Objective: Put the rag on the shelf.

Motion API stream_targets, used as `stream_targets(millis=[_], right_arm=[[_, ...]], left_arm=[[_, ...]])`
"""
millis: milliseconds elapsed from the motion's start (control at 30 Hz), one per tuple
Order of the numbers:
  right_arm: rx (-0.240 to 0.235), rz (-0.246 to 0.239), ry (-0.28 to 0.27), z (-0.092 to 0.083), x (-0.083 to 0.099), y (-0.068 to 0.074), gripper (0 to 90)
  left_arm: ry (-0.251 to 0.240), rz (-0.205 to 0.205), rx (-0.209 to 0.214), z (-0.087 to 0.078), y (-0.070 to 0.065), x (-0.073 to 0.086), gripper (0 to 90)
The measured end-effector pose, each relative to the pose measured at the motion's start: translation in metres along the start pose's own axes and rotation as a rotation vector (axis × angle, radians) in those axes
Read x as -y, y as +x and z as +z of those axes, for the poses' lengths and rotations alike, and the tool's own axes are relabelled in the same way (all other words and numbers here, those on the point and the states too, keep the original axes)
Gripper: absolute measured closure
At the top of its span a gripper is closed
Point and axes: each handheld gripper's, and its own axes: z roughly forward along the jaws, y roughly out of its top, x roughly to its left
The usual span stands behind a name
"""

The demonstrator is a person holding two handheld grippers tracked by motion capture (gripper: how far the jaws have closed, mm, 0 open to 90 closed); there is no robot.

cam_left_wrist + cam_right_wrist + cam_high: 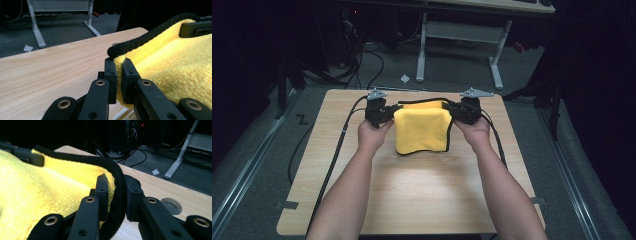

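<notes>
**Yellow cloth held up between both grippers**

You hold the yellow cloth (421,131) by two corners, one in each gripper, above the wooden table (412,195). Your left gripper (119,75) has its jaws narrowed onto a corner of the cloth, the yellow pile squeezed between the pads, with the black edging (150,35) running away just past its tips. Your right gripper (116,195) clamps the other corner — here the thick black edging itself sits between its jaws, the yellow cloth spreading off to that gripper's left.

No container is in play; the cloth simply hangs folded over from the two grippers, its lower hem down toward the table between your hands.

Hard to make out: the cloth's back layer is hidden behind the front one, and from above whether the hem touches the tabletop cannot be told — the grippers' jaws there are covered by cloth.
</notes>
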Motion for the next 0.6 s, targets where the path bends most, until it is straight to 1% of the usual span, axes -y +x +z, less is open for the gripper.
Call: stream_targets(millis=[33,67,100,233,267,300,367,433,467,533,567,600], right_arm=[[-0.007,0.018,-0.004,0.0,0.003,-0.001,76.5],[-0.011,0.024,-0.007,0.0,0.004,-0.002,76.3],[-0.011,0.024,-0.007,0.0,0.004,-0.002,76.3],[-0.016,0.051,-0.004,0.002,0.01,-0.003,76.2],[-0.018,0.058,0.0,0.003,0.011,-0.003,76.2],[-0.017,0.064,0.016,0.004,0.015,-0.004,76.0],[-0.018,0.062,0.025,0.006,0.019,-0.004,75.8],[-0.022,0.067,0.024,0.006,0.021,-0.004,75.6],[-0.028,0.082,0.025,0.006,0.023,-0.005,75.0],[-0.029,0.087,0.027,0.006,0.024,-0.006,74.1],[-0.039,0.103,0.034,0.006,0.025,-0.007,72.2],[-0.039,0.103,0.034,0.006,0.025,-0.007,72.2]], left_arm=[[-0.002,0.001,0.004,0.0,0.0,0.002,84.7],[0.001,-0.005,0.014,0.0,0.001,0.005,84.6],[0.001,-0.005,0.014,0.0,0.001,0.005,84.6],[0.017,-0.003,0.011,0.002,0.0,0.011,84.6],[0.018,-0.008,0.013,0.002,0.0,0.013,84.6],[0.028,-0.007,0.012,0.003,-0.001,0.016,84.6],[0.033,-0.008,0.014,0.004,-0.001,0.02,84.6],[0.033,-0.012,0.018,0.004,-0.001,0.021,84.6],[0.041,-0.012,0.021,0.004,-0.001,0.022,84.6],[0.042,-0.008,0.017,0.004,-0.002,0.022,84.5],[0.044,-0.003,0.019,0.003,-0.002,0.022,84.5],[0.044,-0.003,0.019,0.003,-0.002,0.022,84.4]])
